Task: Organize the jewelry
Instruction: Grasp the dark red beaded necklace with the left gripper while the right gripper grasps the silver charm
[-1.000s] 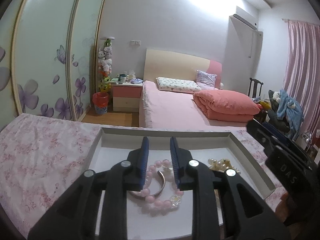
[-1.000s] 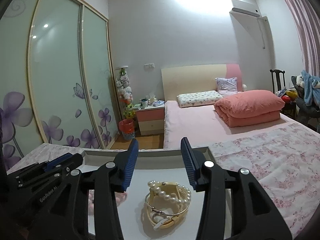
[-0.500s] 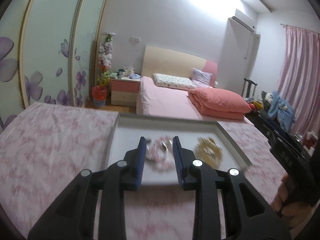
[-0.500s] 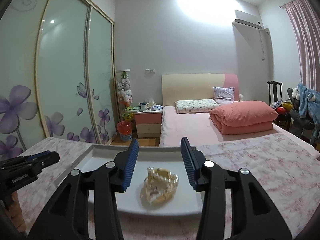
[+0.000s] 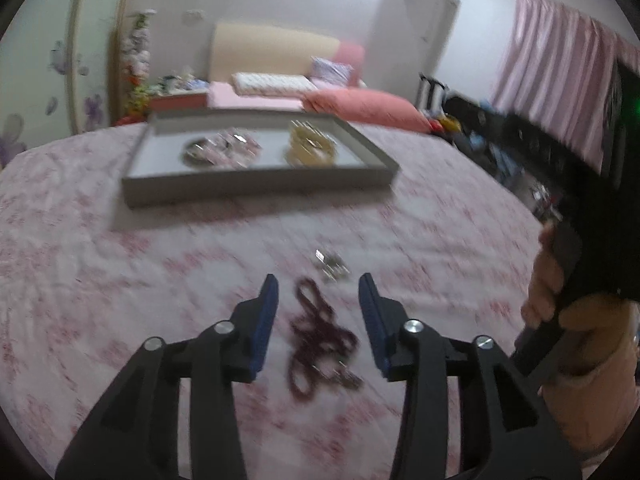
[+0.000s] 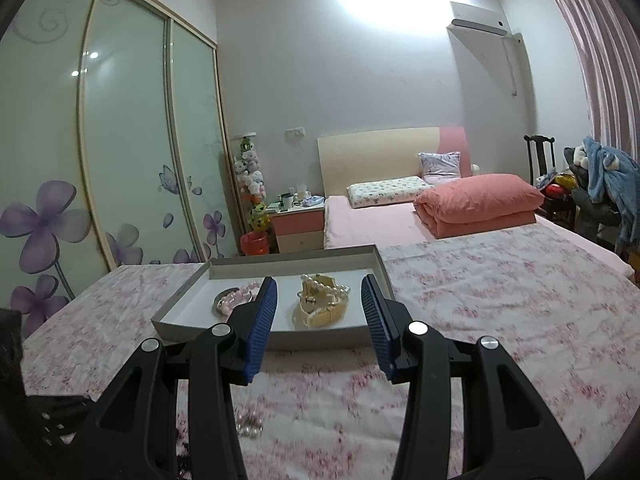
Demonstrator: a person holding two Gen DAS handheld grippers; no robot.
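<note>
A shallow grey tray (image 5: 256, 182) (image 6: 188, 304) lies on the pink floral cloth. It holds a pink bead bracelet with a silver bangle (image 5: 222, 148) (image 6: 236, 300) and a pile of pearl and gold bracelets (image 5: 310, 148) (image 6: 322, 306). A dark red bead necklace (image 5: 320, 340) lies on the cloth between the fingers of my open left gripper (image 5: 318, 300). A small silvery piece (image 5: 330, 266) lies just beyond it. My right gripper (image 6: 318, 308) is open and empty, held above the cloth in front of the tray.
A small pale bead piece (image 6: 248, 428) lies on the cloth under my right gripper. The person's hand holding the right gripper (image 5: 568, 304) shows at the right of the left wrist view. A bed (image 6: 400, 220) and nightstand (image 6: 298, 228) stand behind.
Both grippers have pulled back from the tray toward the near side of the cloth. My left gripper has opened wider and come down over the dark red necklace.
</note>
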